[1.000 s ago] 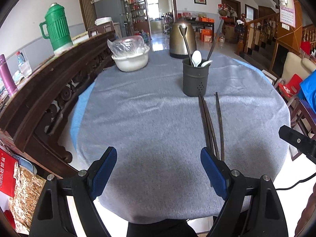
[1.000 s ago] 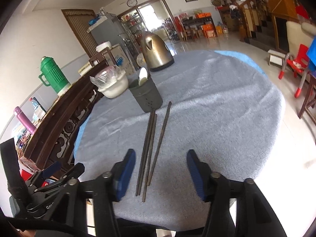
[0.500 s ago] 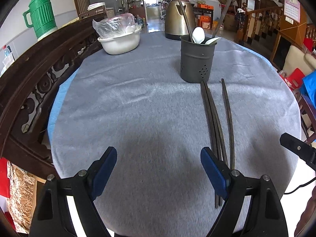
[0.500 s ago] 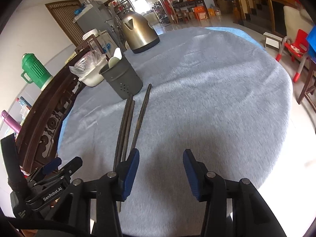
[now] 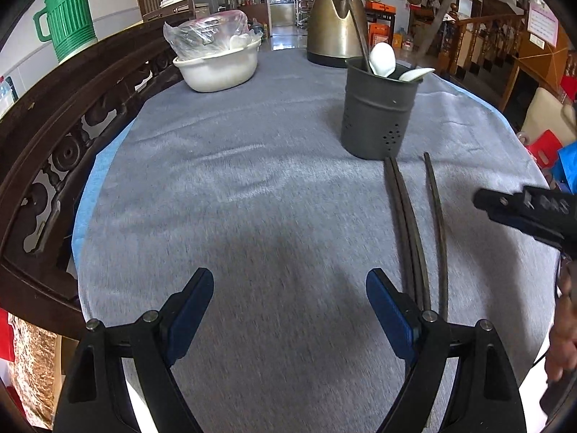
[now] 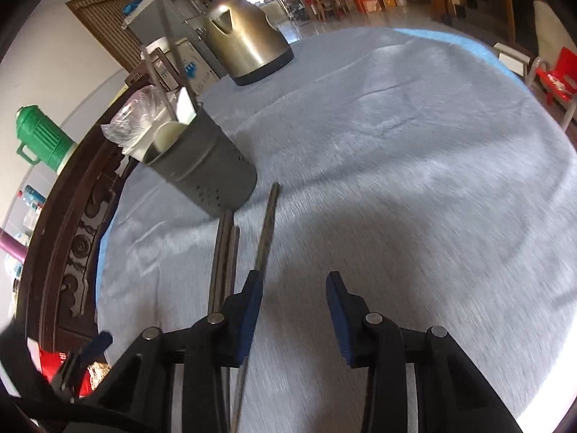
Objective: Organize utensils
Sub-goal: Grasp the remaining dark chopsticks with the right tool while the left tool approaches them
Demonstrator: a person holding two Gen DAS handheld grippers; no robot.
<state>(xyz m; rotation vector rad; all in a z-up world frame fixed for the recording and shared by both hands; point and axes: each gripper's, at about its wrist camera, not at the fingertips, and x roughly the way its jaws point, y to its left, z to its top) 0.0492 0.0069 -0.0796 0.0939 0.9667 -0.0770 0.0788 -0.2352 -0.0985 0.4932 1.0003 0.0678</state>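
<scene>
Chopsticks lie loose on the grey cloth (image 5: 252, 187) of the round table, just in front of the holder (image 5: 378, 108). Two of them (image 5: 405, 216) rest side by side and touching, their far tips almost at the holder's base; the third chopstick (image 5: 438, 223) lies a little to their right, apart from them. All three run from the holder back toward the near edge.

The holder is a dark perforated cup standing upright toward the far side of the table, with two white spoons (image 5: 383, 58) and a long dark handle sticking out of it. Beyond it stands a metal kettle (image 5: 333, 29) at the far edge, and near the far left edge a white bowl (image 5: 220, 68) with a clear bag in it.

The left gripper (image 5: 288, 310) hovers over bare cloth near the near edge, jaws wide apart and empty; the paired chopsticks pass just right of its right finger.

The right gripper (image 6: 294, 310) has just been closing its jaws, yet a clear gap remains and only cloth lies between the pads. The single chopstick (image 6: 265, 238) runs along the outside of its left finger (image 6: 249, 310); whether they touch I cannot tell.
</scene>
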